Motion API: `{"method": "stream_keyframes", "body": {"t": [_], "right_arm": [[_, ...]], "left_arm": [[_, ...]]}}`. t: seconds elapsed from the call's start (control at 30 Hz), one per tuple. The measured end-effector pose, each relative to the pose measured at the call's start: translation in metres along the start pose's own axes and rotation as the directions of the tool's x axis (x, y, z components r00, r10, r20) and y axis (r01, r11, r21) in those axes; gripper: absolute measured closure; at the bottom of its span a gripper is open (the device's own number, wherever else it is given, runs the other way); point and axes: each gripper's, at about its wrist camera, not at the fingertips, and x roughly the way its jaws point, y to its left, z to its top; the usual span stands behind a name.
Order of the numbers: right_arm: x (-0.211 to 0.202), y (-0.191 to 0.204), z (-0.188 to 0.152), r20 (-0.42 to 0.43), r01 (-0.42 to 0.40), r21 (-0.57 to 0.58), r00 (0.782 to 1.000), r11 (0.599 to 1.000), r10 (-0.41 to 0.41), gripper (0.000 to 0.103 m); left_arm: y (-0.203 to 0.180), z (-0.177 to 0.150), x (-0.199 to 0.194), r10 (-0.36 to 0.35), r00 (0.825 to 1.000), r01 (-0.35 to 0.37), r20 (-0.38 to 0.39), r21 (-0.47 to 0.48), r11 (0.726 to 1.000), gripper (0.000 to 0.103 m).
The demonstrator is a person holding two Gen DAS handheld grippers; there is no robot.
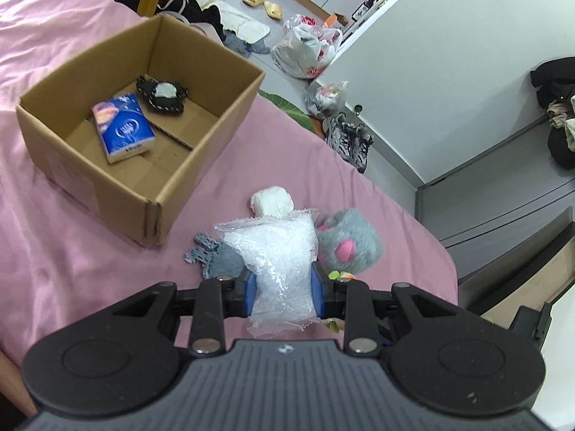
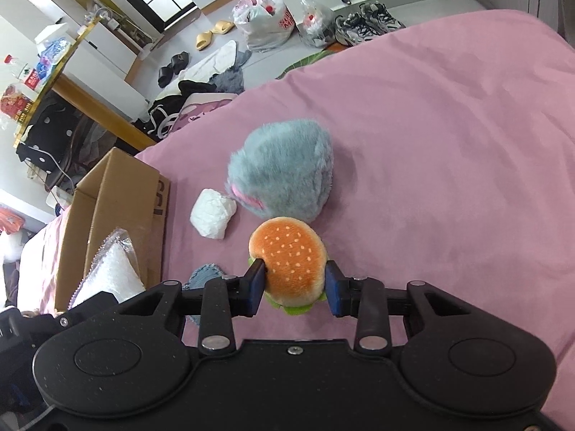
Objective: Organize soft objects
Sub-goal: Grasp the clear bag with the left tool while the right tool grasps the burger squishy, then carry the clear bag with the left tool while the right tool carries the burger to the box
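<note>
Only via right wrist cam: right claw (image 2: 294, 282) clamping burger plush (image 2: 289, 262); left claw (image 1: 284, 287) w/ clear bag (image 1: 278, 255) pinched.

Box (image 1: 201, 136) on bed (image 1: 90, 251), tissue pack (image 1: 122, 127) inside

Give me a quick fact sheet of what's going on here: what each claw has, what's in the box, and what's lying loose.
Surface: pink bed cover
Left claw: shut on a clear bag of white filling
Right claw: shut on a plush burger
Cardboard box: open; holds a blue tissue pack and a black-and-white knitted item
Loose on the bed: grey fluffy toy, white wrapped bundle, grey knitted piece
</note>
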Motion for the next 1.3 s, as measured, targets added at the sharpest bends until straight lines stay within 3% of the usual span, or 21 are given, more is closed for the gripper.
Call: {"method": "stream_keyframes", "body": {"t": [0.6,1.3], "right_arm": [[-0.038,0.035,0.008,0.127,-0.007,-0.067,0.992,0.998,0.016,0.068],[-0.040,0.110,0.020,0.148,-0.107,-0.147,0.981,0.983,0.129,0.068]], "left_arm": [[0.028,0.024,-0.040,0.002,0.997,0.000,0.074,-0.023,1.000,0.074],[0.068,0.066,-0.060,0.046,0.986,-0.035,0.158,-0.075,0.997,0.073]]}}
